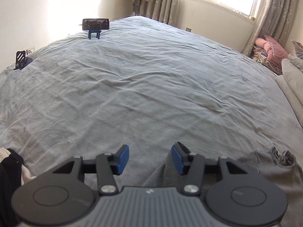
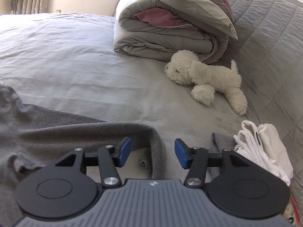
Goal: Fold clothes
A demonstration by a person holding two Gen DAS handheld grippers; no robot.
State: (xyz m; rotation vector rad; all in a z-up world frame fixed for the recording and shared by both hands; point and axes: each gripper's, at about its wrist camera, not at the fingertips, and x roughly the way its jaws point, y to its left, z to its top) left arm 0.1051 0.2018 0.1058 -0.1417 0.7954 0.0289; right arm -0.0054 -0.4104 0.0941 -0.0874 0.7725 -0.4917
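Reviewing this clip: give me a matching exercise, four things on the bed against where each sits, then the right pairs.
Things:
1. plush dog
2. white clothes
3. phone on stand
4. grey garment

Places:
A. far side of the bed
B. beside the folded duvet
C. under the open right claw
D. right of that claw, by the quilted edge

Pairs: 1-B, 2-D, 3-A, 4-C
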